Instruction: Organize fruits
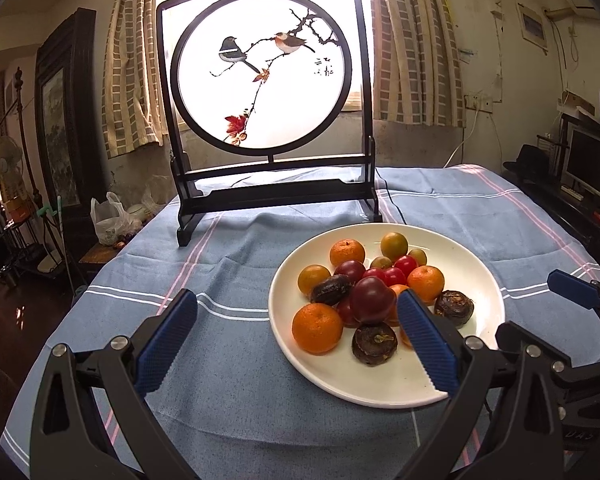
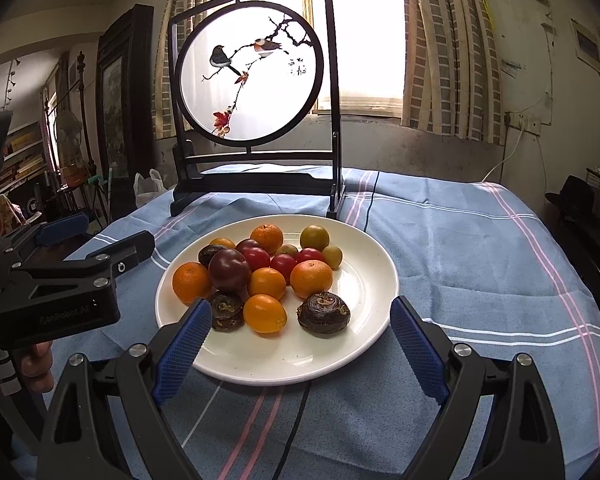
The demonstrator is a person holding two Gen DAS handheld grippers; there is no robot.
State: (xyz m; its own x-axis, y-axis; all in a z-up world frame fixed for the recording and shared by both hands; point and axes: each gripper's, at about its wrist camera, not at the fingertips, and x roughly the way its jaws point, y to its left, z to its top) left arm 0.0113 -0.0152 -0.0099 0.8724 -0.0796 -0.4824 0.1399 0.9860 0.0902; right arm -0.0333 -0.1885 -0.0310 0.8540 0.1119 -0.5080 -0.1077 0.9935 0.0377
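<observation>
A white plate (image 1: 484, 276) holds a heap of mixed fruit: several oranges (image 1: 317, 328), a large dark red plum (image 1: 372, 299), small red tomatoes (image 1: 405, 265), yellow-green fruits (image 1: 394, 243) and dark brown water chestnuts (image 1: 374, 344). My left gripper (image 1: 296, 304) is open and empty, its right finger over the plate's near rim. In the right wrist view the plate (image 2: 364, 300) lies straight ahead. My right gripper (image 2: 300, 316) is open and empty at the plate's near edge, in front of a water chestnut (image 2: 323, 314) and an orange (image 2: 265, 313).
A blue striped cloth (image 1: 228, 352) covers the table. A dark wooden screen with a bird painting (image 1: 266, 92) stands behind the plate. The left gripper's body (image 2: 60, 284) is at the left of the right wrist view. A black cable (image 2: 296, 424) runs under the plate.
</observation>
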